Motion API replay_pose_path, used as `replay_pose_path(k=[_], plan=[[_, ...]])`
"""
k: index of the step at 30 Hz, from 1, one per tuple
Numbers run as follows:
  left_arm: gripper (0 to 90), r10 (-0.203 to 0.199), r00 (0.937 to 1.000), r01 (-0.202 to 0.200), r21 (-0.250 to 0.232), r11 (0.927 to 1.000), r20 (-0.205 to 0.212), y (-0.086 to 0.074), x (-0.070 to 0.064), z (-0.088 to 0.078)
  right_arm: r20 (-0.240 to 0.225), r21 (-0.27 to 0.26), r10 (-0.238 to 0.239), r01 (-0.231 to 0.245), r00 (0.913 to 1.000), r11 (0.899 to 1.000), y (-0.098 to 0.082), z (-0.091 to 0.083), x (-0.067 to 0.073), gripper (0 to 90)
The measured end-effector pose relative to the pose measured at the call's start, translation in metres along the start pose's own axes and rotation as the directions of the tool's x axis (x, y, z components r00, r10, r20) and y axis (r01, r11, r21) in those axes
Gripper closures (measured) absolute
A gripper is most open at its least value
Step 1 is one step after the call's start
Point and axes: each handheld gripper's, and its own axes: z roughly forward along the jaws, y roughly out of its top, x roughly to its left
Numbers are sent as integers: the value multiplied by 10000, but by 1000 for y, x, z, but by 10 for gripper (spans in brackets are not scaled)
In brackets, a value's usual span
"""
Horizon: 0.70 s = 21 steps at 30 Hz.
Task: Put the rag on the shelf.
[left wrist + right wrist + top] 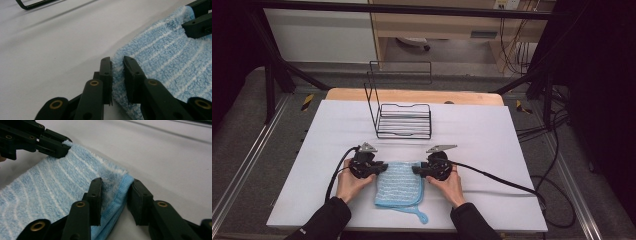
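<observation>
A blue towel with white stripes lies folded on the white table near its front edge. My left gripper holds the towel's far left corner, and my right gripper holds the far right corner. In the left gripper view, the left gripper has its jaws pressed on the fluffy edge of the towel, with the right gripper farther off. In the right gripper view, the right gripper clamps the hemmed, doubled corner of the towel, and the left gripper pinches the other corner.
A black wire rack stands just behind the towel at mid-table. A blue hanging loop trails off the towel's near edge. Black cables run from both grippers across the cloth. Bare white surface lies to either side.
</observation>
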Motion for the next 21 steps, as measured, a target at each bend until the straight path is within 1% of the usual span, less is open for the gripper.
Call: replay_pose_path(k=[3,7,9,12,17,21], plan=[[771,-103,9999,103,-21,9999,12,0,0,0,-84,-15,161,-161,9998,9999,0,1,0,704],[791,-78,10000,78,-30,10000,-26,1,-1,0,-54,-33,332,-333,9994,9994,1,0,0,769],[799,-182,9998,182,-24,9998,71,1,0,-1,-94,-36,394,-395,9992,9992,2,-1,0,794],[805,-346,9990,348,-69,9994,279,1,3,-2,-192,-4,458,-459,9988,9989,3,-3,0,808],[810,-300,9989,307,-209,9993,356,1,4,-6,-332,-30,530,-532,9980,9986,5,-6,0,817],[811,-244,9989,264,-502,9984,399,2,4,-15,-538,-270,559,-574,9970,9980,8,-12,3,820]])
